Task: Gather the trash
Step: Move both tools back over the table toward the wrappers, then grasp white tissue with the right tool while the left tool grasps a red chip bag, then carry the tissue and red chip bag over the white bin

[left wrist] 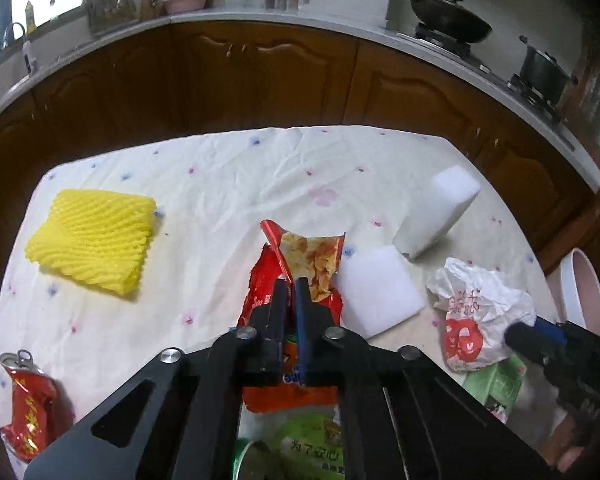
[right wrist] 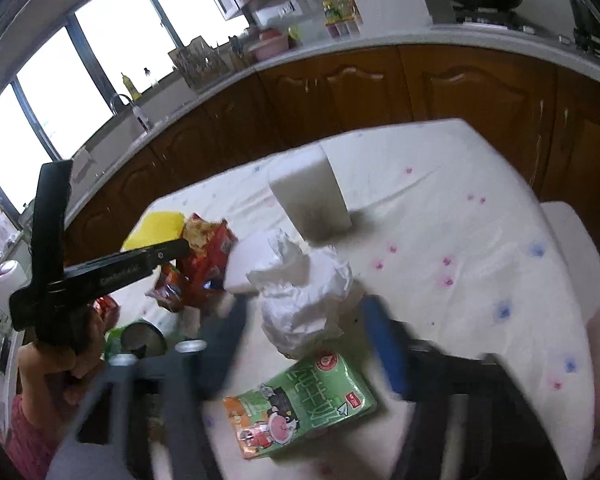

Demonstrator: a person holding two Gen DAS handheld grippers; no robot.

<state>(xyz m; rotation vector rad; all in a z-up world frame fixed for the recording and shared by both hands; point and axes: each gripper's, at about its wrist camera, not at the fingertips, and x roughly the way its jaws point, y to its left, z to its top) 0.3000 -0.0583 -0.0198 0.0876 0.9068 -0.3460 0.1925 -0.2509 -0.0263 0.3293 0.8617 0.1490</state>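
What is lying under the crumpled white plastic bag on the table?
A green snack packet lies partly under the crumpled white plastic bag, on the tablecloth. Anything else beneath the bag is covered.

Two close wrist views, shared table [left wrist: 227,176].

We see the left gripper [left wrist: 291,286] as black angular linkage plates with silver round pivot screws, one finger black, one blue. The right gripper [right wrist: 304,312] matches, motion-blurred. The left hand [right wrist: 73,354] shows bare skin beside pink clothing.
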